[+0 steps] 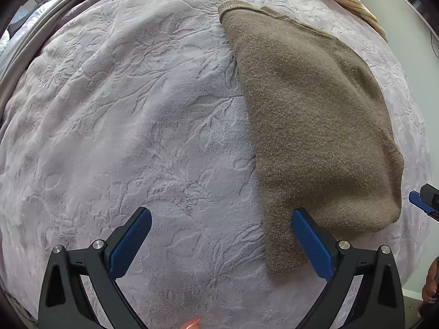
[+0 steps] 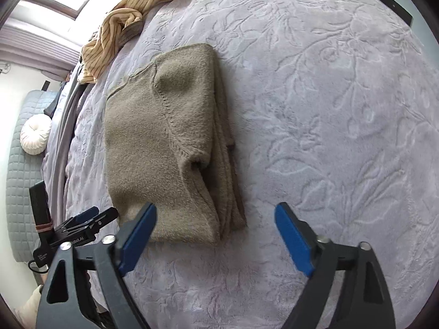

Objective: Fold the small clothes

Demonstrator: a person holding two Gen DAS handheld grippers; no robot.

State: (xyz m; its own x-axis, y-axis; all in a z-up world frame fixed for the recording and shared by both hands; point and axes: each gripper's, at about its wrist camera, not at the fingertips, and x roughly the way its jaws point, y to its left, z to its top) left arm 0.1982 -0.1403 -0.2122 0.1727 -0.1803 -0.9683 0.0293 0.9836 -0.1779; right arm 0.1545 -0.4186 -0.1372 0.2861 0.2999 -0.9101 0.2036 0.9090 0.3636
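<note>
A brown knitted garment (image 1: 310, 126) lies folded flat on the pale embossed bedspread (image 1: 123, 137). In the right wrist view the same garment (image 2: 164, 142) shows stacked folded layers along its right edge. My left gripper (image 1: 221, 216) stands open above the bedspread, its right finger over the garment's near left corner, nothing between the pads. My right gripper (image 2: 215, 213) is open too, hovering over the garment's near right corner without pressing on it. The right gripper's blue tip (image 1: 419, 201) shows at the right edge of the left wrist view, and the left gripper (image 2: 87, 219) at the left of the right wrist view.
A yellow striped garment (image 2: 120, 27) lies crumpled at the far edge of the bed. Beside the bed are a grey quilted seat (image 2: 24, 137) with a round white cushion (image 2: 35, 135). Part of a hand (image 1: 430, 279) shows at lower right. Bare bedspread (image 2: 343, 109) spreads right of the garment.
</note>
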